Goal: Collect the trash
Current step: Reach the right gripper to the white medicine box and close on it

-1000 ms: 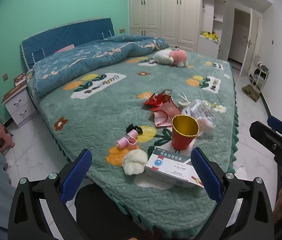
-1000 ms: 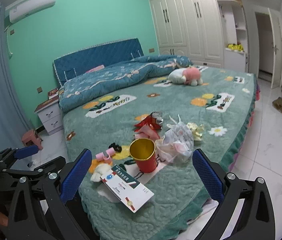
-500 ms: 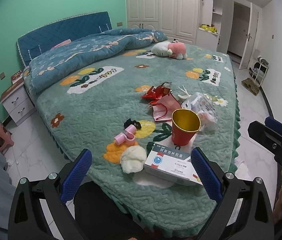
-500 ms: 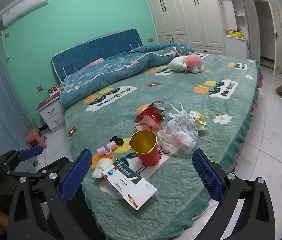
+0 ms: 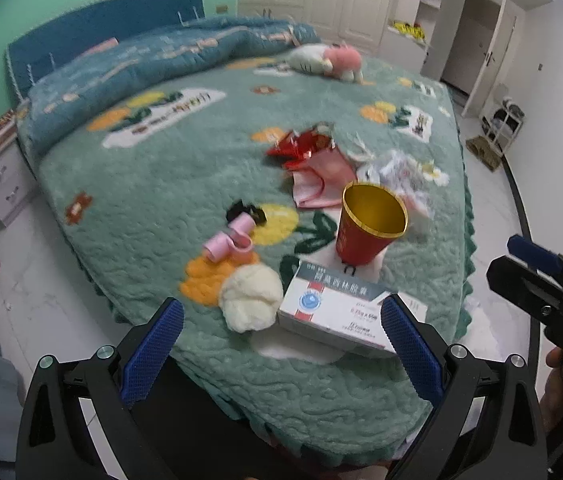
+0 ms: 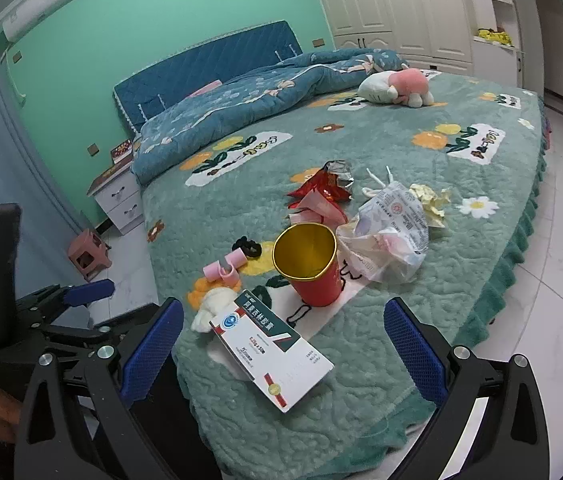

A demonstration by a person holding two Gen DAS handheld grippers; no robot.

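Observation:
Trash lies on the near corner of the green bed: a white medicine box, a red cup with gold inside standing upright, a white wad, pink rollers, a black hair tie, red wrappers, a clear plastic bag and crumpled yellow paper. My left gripper is open and empty, just short of the box and wad. My right gripper is open and empty over the box.
A plush toy and a blue quilt lie farther back on the bed. A nightstand and a pink stool stand to the left. White tile floor lies to the right, with wardrobes beyond.
Both grippers have moved closer to the bed corner and tilted down, so the box, cup and wad look larger and nearer. Nothing has been taken hold of.

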